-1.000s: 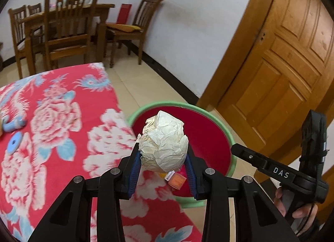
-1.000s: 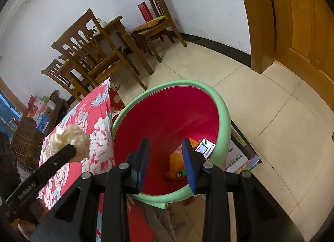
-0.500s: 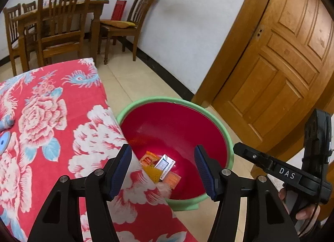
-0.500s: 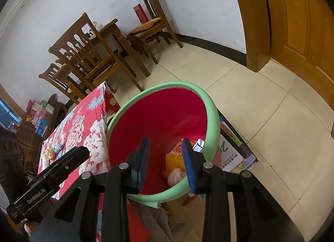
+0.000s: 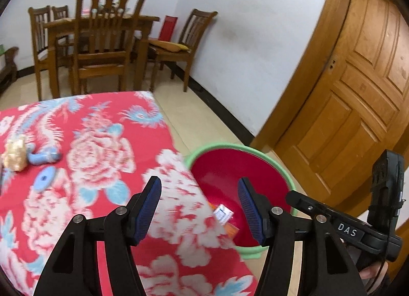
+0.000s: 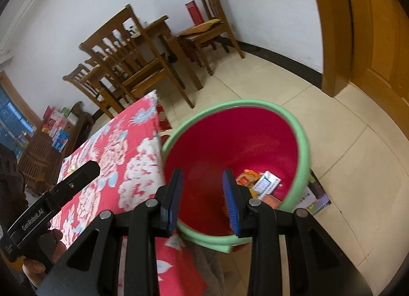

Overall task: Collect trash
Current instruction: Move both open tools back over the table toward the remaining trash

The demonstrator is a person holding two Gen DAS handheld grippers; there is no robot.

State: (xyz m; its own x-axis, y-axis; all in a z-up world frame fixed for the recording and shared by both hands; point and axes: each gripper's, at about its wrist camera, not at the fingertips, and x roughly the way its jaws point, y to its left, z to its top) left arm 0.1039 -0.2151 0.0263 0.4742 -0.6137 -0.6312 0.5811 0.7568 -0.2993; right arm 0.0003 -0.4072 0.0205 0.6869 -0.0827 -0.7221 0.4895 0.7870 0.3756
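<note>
Gone from the left tool (image 5: 199, 206) is the paper ball it clamped a second ago; its pads now stand apart and empty over the counter (image 5: 107, 142), with another crumpled wad (image 5: 15, 152) far left; light, soft, best pinched across its middle; from the right view, the right tool (image 6: 202, 198) hangs narrowly apart, empty, above the bin (image 6: 301, 142) holding wrappers (image 6: 258, 183).

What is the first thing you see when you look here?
The big red bin with a green rim stands on the floor beside the table, with wrappers at the bottom. Next comes the bright red flowered cloth, with a crumpled paper ball at its far left.
</note>
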